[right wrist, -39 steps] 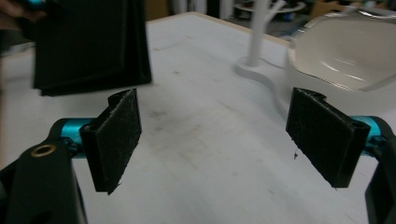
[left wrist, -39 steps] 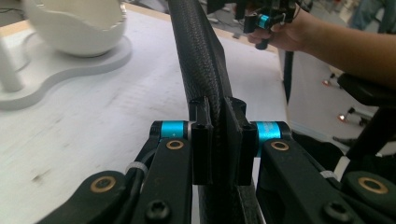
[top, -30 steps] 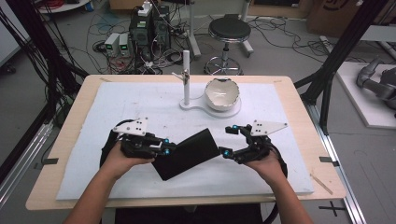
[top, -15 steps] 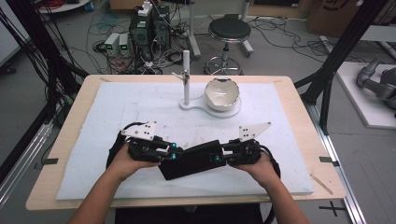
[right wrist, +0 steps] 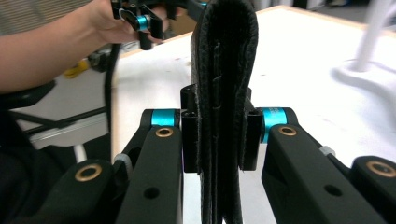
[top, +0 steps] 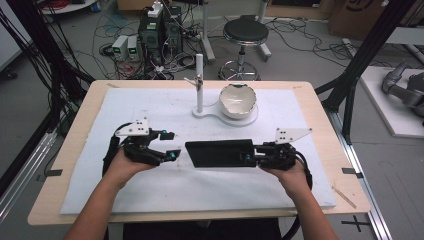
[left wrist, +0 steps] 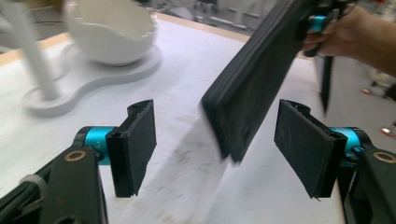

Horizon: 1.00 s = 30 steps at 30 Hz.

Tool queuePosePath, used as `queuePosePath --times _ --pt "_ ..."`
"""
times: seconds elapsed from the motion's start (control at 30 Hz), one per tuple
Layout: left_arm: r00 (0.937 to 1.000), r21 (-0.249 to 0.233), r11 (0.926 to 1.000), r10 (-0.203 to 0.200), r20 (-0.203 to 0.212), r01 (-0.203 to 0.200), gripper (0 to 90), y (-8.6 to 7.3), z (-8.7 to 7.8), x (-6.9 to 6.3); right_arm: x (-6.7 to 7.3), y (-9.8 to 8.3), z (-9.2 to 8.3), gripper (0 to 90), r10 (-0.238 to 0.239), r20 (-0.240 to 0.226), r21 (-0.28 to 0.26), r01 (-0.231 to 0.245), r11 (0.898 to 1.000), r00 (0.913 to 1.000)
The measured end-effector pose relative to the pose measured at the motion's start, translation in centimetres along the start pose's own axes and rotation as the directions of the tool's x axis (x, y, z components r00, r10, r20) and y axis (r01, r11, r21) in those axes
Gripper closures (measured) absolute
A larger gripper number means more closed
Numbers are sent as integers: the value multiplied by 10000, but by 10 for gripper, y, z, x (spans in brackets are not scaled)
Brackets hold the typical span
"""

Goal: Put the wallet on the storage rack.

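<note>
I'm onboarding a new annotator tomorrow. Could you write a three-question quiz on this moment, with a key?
1. True or false: the left gripper is clamped on the black wallet.
2. Which gripper holds the wallet? A) left B) right C) both
3. Fill in: behind the wallet, the white bowl sits on a white base that also carries an upright ____.

Key:
1. False; in the left gripper view its jaws stand open, with the wallet's end between them and untouched.
2. B; the right gripper is shut on the folded wallet.
3. Post.
</note>
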<state>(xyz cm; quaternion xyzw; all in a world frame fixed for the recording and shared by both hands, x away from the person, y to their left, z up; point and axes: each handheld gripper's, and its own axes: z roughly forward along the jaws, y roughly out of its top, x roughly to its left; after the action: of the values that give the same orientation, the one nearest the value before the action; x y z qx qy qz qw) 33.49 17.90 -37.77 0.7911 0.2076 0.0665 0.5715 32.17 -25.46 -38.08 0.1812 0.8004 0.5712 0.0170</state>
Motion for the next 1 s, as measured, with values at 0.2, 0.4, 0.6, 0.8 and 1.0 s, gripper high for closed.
queuePosePath --times 0.2,0.4,0.6,0.8,1.0 --pt "9937 -51 9997 -224 -1100 220 247 -10 -28 18 -4 3 -26 766 92 952 -276 -66 9996 9954" --pt "9681 162 9982 -513 -2454 570 209 -27 -47 36 -4 11 -48 766 -48 1942 -479 143 9987 9810" --pt "9624 485 9972 -423 -2684 574 209 -33 -46 39 -3 31 -67 766 -280 2883 -589 469 9972 9571" --pt "9661 452 9972 -463 -2539 597 209 -34 -42 38 -8 61 -76 765 -688 3565 -255 833 9962 9318" --pt "9733 361 9977 -478 -2245 574 209 -33 -38 34 -18 92 -74 765 -1050 4043 305 1014 9944 9086"
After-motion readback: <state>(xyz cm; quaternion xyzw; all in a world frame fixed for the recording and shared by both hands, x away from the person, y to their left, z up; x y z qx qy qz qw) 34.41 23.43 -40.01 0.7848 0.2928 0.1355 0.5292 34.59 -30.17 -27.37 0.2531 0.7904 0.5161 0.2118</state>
